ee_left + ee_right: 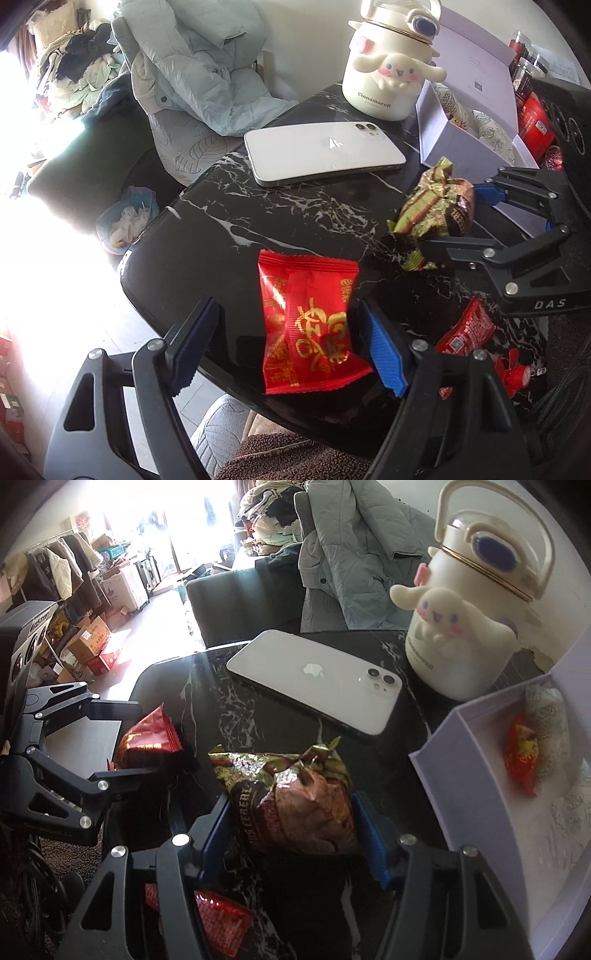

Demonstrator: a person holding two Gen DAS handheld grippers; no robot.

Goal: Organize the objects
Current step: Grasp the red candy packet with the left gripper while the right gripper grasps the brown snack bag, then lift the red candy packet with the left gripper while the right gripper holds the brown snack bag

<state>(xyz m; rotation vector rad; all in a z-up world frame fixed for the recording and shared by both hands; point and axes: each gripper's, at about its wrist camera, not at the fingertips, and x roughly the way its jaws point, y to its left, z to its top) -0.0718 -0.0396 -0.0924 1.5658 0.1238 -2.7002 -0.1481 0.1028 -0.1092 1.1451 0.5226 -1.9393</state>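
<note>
Two grippers work snack packets on a black marble table (pixel 229 221).

Left wrist view: the left gripper (pixel 284 343) stands open around a red packet (pixel 310 325), only its right pad seeming to touch the wrapper. Right wrist view: the right gripper (pixel 295 827) appears clamped on a green-and-brown packet (pixel 295 797), beside the open white box (pixel 461 738), below a white phone (pixel 317 679).
</note>
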